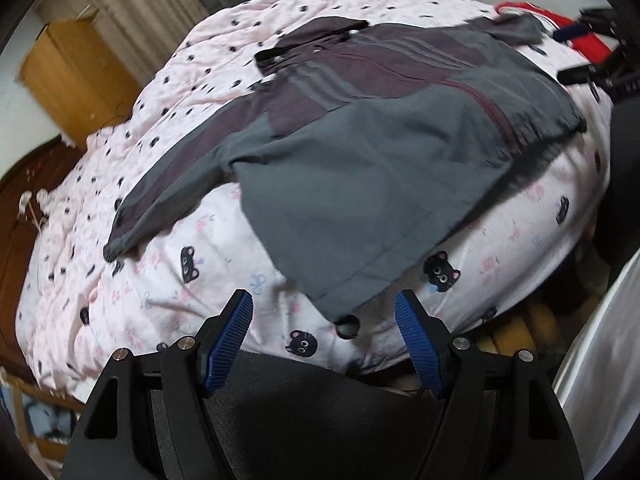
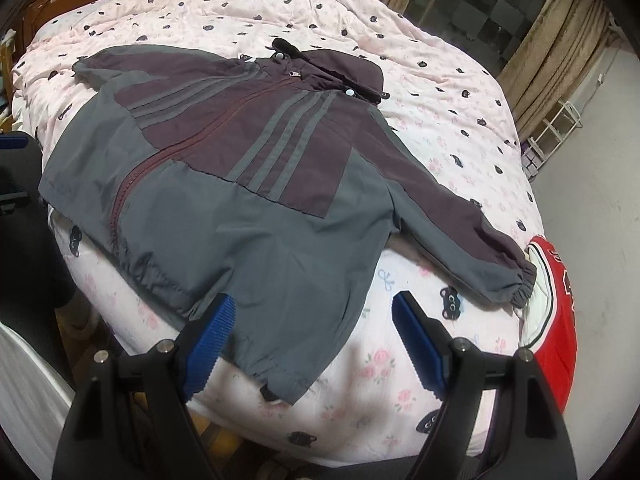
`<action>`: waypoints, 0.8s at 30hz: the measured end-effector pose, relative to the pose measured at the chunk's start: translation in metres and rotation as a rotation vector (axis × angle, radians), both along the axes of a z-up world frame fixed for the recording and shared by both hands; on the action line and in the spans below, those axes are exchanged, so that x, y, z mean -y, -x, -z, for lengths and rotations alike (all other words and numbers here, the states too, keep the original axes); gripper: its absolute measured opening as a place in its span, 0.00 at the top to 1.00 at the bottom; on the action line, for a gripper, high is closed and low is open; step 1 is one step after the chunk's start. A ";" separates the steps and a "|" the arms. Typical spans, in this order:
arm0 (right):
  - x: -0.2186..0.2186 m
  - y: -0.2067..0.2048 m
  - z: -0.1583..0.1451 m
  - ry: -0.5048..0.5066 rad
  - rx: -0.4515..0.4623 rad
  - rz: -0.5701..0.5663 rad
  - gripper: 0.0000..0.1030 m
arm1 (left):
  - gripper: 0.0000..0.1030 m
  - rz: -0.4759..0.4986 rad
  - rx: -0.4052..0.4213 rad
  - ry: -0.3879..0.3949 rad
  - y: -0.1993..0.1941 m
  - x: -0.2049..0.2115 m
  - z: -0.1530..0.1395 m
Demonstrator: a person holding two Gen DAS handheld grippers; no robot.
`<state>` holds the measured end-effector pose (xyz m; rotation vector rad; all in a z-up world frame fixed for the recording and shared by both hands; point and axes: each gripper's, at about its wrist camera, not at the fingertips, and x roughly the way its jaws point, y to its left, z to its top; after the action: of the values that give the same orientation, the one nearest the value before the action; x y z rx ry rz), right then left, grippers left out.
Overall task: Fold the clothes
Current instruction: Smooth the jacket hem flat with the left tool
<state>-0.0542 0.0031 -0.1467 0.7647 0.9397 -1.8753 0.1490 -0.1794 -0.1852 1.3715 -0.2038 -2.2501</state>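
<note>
A grey and maroon zip jacket [image 1: 360, 152] lies spread front-up on the bed, sleeves out to both sides. My left gripper [image 1: 324, 299] hovers open over its near hem corner, where a black toggle [image 1: 347, 327] hangs; the blue pads [image 1: 236, 332] touch nothing. In the right wrist view, the jacket [image 2: 224, 200] fills the middle. My right gripper [image 2: 313, 300] stands open over the other end of the hem, its pads [image 2: 420, 344] clear of the cloth. One sleeve cuff [image 2: 522, 284] rests against a red jersey [image 2: 556, 320].
The bed carries a pink quilt [image 2: 420, 92] printed with black cats. A brown headboard [image 1: 16, 220] and a wooden cabinet [image 1: 76, 80] stand beyond it, with curtains [image 2: 560, 40] and a white rack [image 2: 556, 128] by the wall. Wooden floor [image 1: 520, 328] shows under the near bed edge.
</note>
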 end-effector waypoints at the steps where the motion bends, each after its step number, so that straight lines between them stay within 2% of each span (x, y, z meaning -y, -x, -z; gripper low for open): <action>1: -0.002 0.000 0.000 0.003 0.005 0.004 0.20 | 0.33 0.011 0.017 0.020 0.003 -0.003 0.003; 6: -0.010 -0.001 -0.001 0.014 0.012 0.022 0.20 | 0.34 0.073 0.106 0.156 0.016 -0.020 0.018; 9: -0.012 0.001 -0.002 0.020 0.028 0.036 0.20 | 0.43 0.093 0.143 0.228 0.021 -0.027 0.026; 10: -0.013 0.002 -0.002 0.023 0.033 0.040 0.20 | 0.49 0.093 0.153 0.239 0.023 -0.027 0.028; 12: -0.014 0.003 -0.003 0.028 0.041 0.047 0.20 | 0.55 0.089 0.175 0.246 0.024 -0.026 0.032; 16: -0.016 0.006 -0.004 0.038 0.056 0.056 0.20 | 0.61 0.087 0.201 0.277 0.027 -0.027 0.037; 18: -0.017 0.008 -0.004 0.038 0.058 0.060 0.20 | 0.67 0.087 0.206 0.296 0.027 -0.028 0.038; 20: -0.017 0.008 -0.004 0.037 0.059 0.063 0.20 | 0.79 0.081 0.204 0.305 0.026 -0.028 0.038; 24: -0.021 0.008 -0.005 0.031 0.057 0.061 0.20 | 0.82 0.081 0.193 0.309 0.021 -0.028 0.035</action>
<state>-0.0620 0.0244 -0.1413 0.8320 0.8584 -1.9063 0.1280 -0.1516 -0.2201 1.4284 -0.6545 -2.0407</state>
